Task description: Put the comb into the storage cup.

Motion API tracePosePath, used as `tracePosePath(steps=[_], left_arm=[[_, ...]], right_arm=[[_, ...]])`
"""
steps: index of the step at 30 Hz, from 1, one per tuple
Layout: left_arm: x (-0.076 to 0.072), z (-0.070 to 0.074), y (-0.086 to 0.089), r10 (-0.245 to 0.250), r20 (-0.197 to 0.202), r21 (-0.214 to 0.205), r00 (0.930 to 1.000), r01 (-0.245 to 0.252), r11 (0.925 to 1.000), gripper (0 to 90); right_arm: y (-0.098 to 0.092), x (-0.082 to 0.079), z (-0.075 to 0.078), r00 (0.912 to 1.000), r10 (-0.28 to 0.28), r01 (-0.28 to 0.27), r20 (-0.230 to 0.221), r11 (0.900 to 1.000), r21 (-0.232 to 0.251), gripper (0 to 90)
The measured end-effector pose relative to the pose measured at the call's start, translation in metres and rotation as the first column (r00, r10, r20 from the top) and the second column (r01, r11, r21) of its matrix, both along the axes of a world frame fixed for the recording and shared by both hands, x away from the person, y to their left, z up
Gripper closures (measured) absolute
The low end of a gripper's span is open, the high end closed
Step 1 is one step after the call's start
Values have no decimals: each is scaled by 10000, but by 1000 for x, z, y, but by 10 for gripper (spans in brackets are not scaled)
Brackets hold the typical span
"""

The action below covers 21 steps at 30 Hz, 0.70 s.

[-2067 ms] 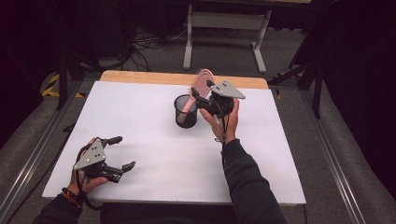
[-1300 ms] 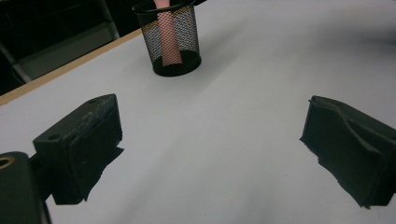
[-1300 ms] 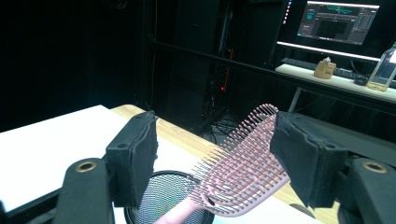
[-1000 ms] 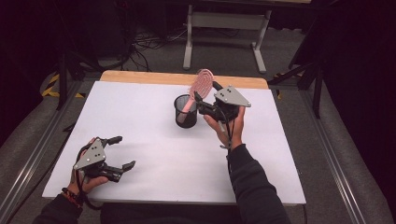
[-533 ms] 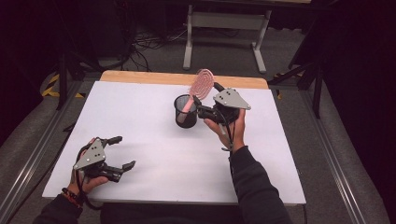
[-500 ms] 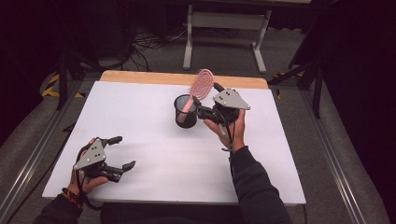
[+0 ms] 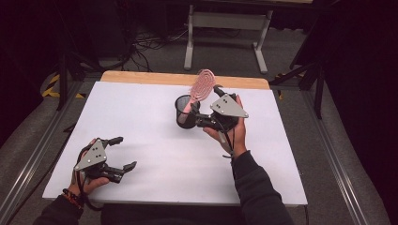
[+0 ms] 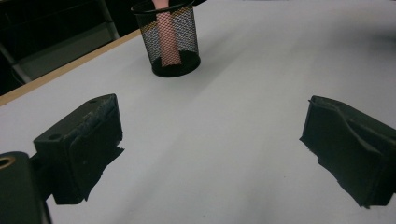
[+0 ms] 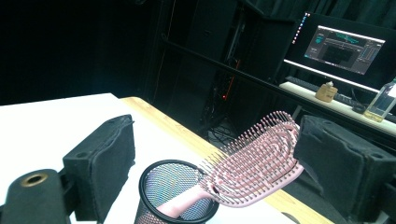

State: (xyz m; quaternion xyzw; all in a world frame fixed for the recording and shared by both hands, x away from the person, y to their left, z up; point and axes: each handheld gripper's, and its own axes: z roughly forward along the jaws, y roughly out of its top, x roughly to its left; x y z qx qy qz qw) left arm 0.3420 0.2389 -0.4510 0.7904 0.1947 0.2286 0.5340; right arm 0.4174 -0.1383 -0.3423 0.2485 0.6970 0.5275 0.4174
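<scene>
A pink hairbrush (image 7: pixel 202 84) stands handle-down in a black mesh cup (image 7: pixel 185 115) at the middle back of the white table (image 7: pixel 141 126), leaning on the rim. My right gripper (image 7: pixel 206 107) is beside the cup. Its jaws have just been opening and stand open. In the right gripper view the brush head (image 9: pixel 257 163) is between the jaws of the right gripper (image 9: pixel 219 158), close to the right-hand one, over the cup (image 9: pixel 173 196). My left gripper (image 7: pixel 126 152) rests open at the near left corner. From the left gripper (image 8: pixel 210 149) the cup (image 8: pixel 170 42) shows far ahead.
A wooden strip (image 7: pixel 155 77) borders the table's far edge, with a metal stand (image 7: pixel 225 21) behind it. Metal rails (image 7: pixel 333 154) run along both sides. In the right gripper view a monitor (image 9: pixel 345 46) and bottles (image 9: pixel 380 105) sit on a shelf beyond the table.
The brush came down from above the cup with its handle going in. The right gripper's jaws spread and let go of it, and the hand shifted slightly right. The left gripper stayed still.
</scene>
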Motion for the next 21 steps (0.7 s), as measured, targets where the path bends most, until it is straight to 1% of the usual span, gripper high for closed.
tracePosePath(steps=[4,7,10,13,14,18,19,21], left_arm=[[0,0,0,-2,-31,17,10000,2,10000,57],[0,-1,0,5,-48,34,10000,-5,10000,57],[1,-1,-1,-1,-65,27,10000,2,10000,57],[1,-2,-1,1,-67,42,10000,-1,10000,57],[1,-2,-1,3,-67,49,10000,-3,10000,57],[1,-2,-2,-12,-111,57,9999,12,10000,57],[1,-2,-2,-26,-127,63,9999,27,10000,57],[1,-2,-2,-34,-141,60,9999,35,10000,57]], right_arm=[[-2,-3,-2,9999,40,-40,100,10000,32,126],[-4,-7,-3,9996,43,-43,262,10000,12,131],[-4,-9,-4,9995,95,-92,318,9999,-84,131],[-4,-11,-5,9994,123,-115,320,9996,-261,130],[-4,-12,-6,9992,133,-120,383,9994,-328,130],[-4,-16,-8,9988,157,-140,472,9993,-355,136],[-4,-17,-10,9983,130,-102,573,9987,-489,137],[-2,-18,-11,9981,174,-138,594,9980,-618,138]])
